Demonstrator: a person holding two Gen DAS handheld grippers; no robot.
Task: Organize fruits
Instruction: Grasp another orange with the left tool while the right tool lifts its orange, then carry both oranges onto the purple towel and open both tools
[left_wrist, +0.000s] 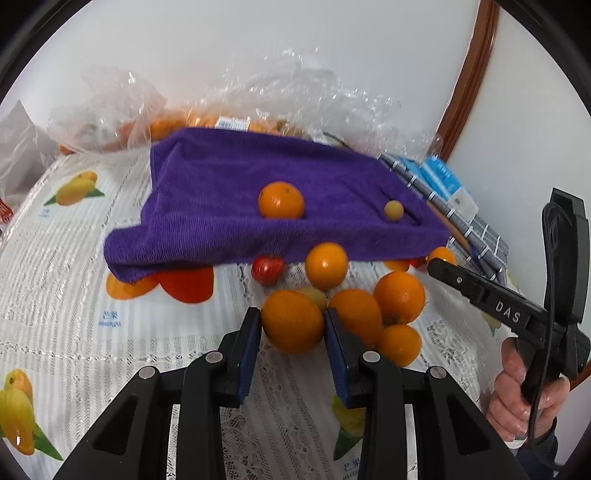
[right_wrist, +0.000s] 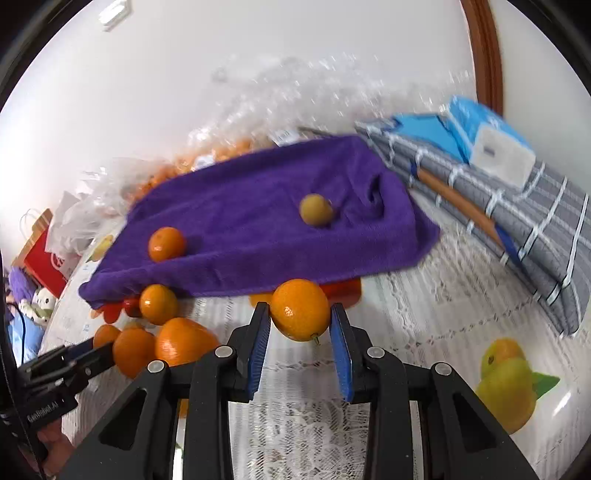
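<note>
Left gripper (left_wrist: 292, 325) clamped on an orange (left_wrist: 291, 320), blue pads touching both its sides, beside the loose orange pile (left_wrist: 388, 314) on the lace tablecloth (left_wrist: 74, 295). Right gripper (right_wrist: 300, 321) grasps a second orange (right_wrist: 300, 309) just short of the near edge of the purple towel (right_wrist: 258, 221). On the towel: a small orange (right_wrist: 166, 243) toward its left end, a yellow-green fruit (right_wrist: 315, 209) nearer its right end. Beyond the far edge: clear plastic bags (left_wrist: 122, 107) holding more oranges.

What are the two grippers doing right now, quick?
Left gripper: closed on an orange.
Right gripper: closed on another orange.
</note>
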